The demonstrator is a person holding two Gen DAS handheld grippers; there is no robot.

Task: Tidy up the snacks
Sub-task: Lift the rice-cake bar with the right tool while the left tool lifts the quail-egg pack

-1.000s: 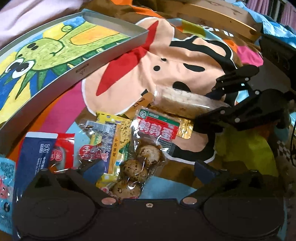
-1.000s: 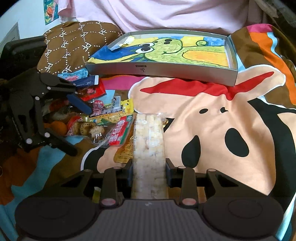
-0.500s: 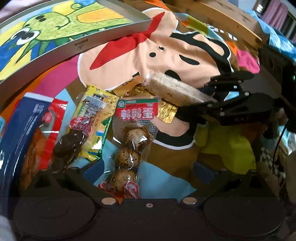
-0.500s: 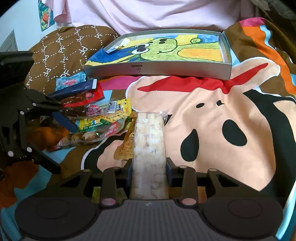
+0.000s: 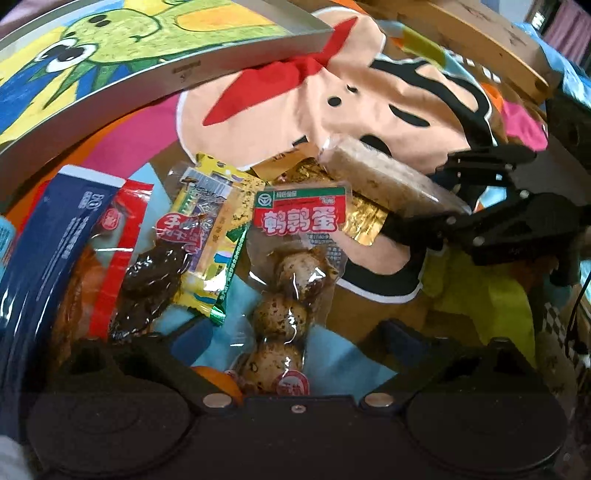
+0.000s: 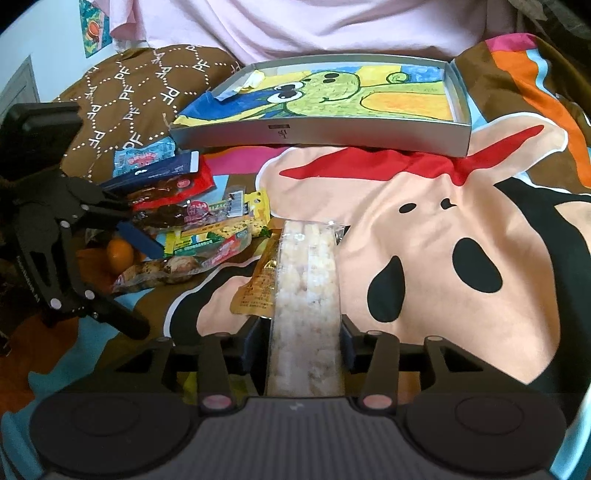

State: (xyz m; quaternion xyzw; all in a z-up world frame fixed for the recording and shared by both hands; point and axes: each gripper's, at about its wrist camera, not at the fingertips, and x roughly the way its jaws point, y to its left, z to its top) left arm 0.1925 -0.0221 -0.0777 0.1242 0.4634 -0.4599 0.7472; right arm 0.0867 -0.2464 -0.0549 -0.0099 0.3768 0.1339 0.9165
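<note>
A clear pack of quail eggs [image 5: 291, 280] with a red label lies lengthwise between the fingers of my left gripper [image 5: 295, 332]. Its jaws are closing but the pads stand well apart from the pack. My right gripper [image 6: 301, 339] straddles the near end of a long puffed-rice bar [image 6: 306, 280] that rests on the cartoon blanket. Its jaws are opening, and a thin gap shows beside the bar on the left. The silver tray [image 6: 332, 133] with a green dinosaur picture sits farther back and holds no snacks.
Beside the egg pack lie a blue-and-red packet [image 5: 66, 236], a dark meat snack [image 5: 155, 273], a yellow packet [image 5: 218, 236] and a gold packet [image 5: 362, 221]. An orange [image 5: 218, 380] lies under the pile. A brown pillow [image 6: 140, 96] and a person's pink garment [image 6: 295, 26] lie behind.
The left gripper has rolled and closed in over the egg pack, which now lies centred between its fingers. The right gripper's fingers have spread off the rice bar's sides.
</note>
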